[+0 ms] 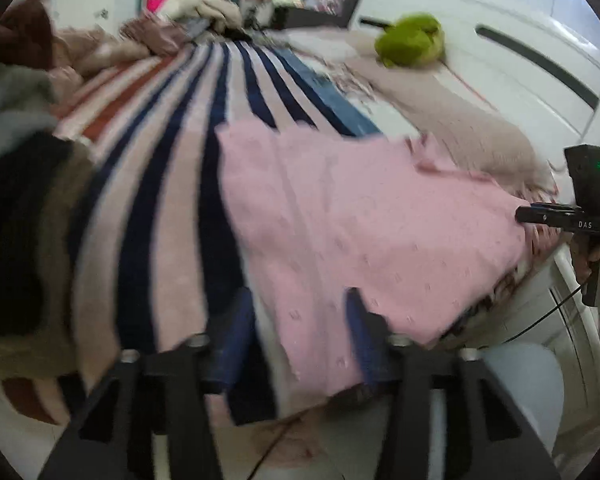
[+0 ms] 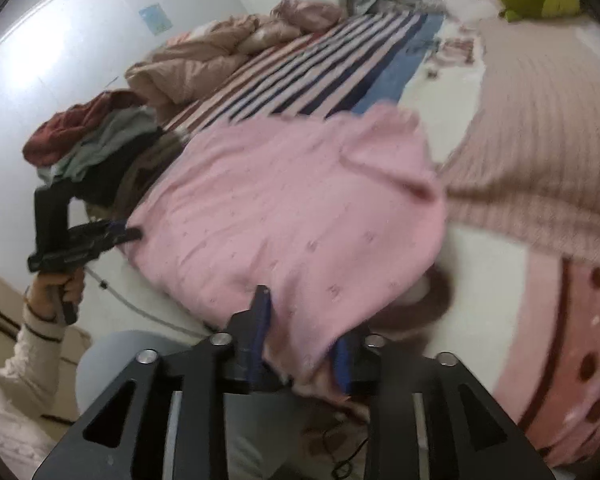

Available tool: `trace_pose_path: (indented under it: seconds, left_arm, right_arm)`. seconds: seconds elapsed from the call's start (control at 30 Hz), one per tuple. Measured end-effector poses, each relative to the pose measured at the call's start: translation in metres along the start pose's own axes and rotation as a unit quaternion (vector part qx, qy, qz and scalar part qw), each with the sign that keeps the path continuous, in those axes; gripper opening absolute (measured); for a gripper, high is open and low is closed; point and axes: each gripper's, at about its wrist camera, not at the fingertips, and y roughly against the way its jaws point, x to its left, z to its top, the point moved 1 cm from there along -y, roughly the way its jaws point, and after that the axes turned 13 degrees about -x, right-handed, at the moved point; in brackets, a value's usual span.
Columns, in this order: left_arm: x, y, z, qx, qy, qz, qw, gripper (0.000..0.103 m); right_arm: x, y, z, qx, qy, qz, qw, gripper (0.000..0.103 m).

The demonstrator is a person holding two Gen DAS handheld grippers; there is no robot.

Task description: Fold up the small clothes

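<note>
Lying flat on the bed, the pale pink knitted garment (image 2: 284, 216) spreads over a striped blanket (image 1: 172, 184), its long axis running from one tool to the other along the near bed edge. The right tool (image 2: 300, 340) has its blue pads clamped on the near hem corner. The left tool (image 1: 296, 332) sits at the opposite end, jaws apart with cloth between them, not pinched. Both hands are equally near.

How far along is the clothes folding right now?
Early on. The pink garment lies spread on the striped blanket, unfolded. The right tool has its near edge between the fingers; the left tool sits at the opposite edge. The clothes pile still waits.
</note>
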Motion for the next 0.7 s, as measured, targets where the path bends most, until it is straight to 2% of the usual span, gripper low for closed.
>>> trace_pose_path:
  seconds: [0.03,0.1,0.17,0.23,0.27,0.3,0.33,0.37,0.4,0.43,0.5,0.6,0.7]
  left_arm:
    - [0.002,0.005,0.007,-0.015,0.01,-0.001,0.9998,0.056]
    - [0.004,0.007,0.013,-0.027,0.022,-0.009,0.9994,0.059]
    - [0.0,0.003,0.019,-0.037,0.025,-0.011,0.999,0.067]
    - [-0.006,-0.006,0.024,-0.043,0.025,-0.01,0.9987,0.067]
    - [-0.008,-0.01,0.026,-0.045,0.026,-0.014,0.9985,0.067]
    - [-0.011,-0.014,0.028,-0.049,0.03,-0.019,0.9982,0.067]
    - [-0.013,-0.018,0.03,-0.051,0.034,-0.027,0.9977,0.067]
    - [-0.014,-0.022,0.031,-0.052,0.037,-0.032,0.9974,0.067]
    - [-0.017,-0.025,0.032,-0.051,0.039,-0.035,0.9973,0.067]
    - [-0.02,-0.031,0.033,-0.048,0.039,-0.038,0.9974,0.067]
    - [-0.019,-0.037,0.031,-0.043,0.038,-0.037,0.9977,0.067]
    - [-0.017,-0.042,0.028,-0.036,0.044,-0.037,0.9977,0.067]
    - [-0.013,-0.041,0.023,-0.034,0.051,-0.035,0.9975,0.067]
  right_arm:
    - [-0.001,0.005,0.005,-0.015,0.007,-0.018,1.0,0.038]
    - [-0.006,0.009,0.02,-0.043,0.024,-0.056,0.997,0.039]
    - [-0.006,0.009,0.033,-0.066,0.034,-0.069,0.995,0.041]
    - [-0.003,-0.005,0.044,-0.072,0.049,-0.077,0.993,0.041]
    - [0.0,-0.013,0.046,-0.068,0.052,-0.071,0.994,0.037]
    - [0.002,-0.025,0.048,-0.056,0.051,-0.048,0.996,0.031]
    - [0.005,-0.041,0.046,-0.027,0.043,-0.009,0.999,0.016]
    - [0.009,-0.056,0.044,0.001,0.035,0.016,0.999,0.007]
    - [0.01,-0.073,0.042,0.029,0.03,0.027,0.999,0.007]
    - [0.01,-0.087,0.038,0.049,0.034,0.014,0.998,0.007]
    - [0.0,-0.1,0.038,0.057,0.041,-0.02,0.997,0.007]
    - [-0.036,-0.102,0.05,0.026,0.002,-0.067,0.997,0.003]
    - [-0.078,-0.096,0.066,-0.013,-0.006,-0.159,0.987,0.003]
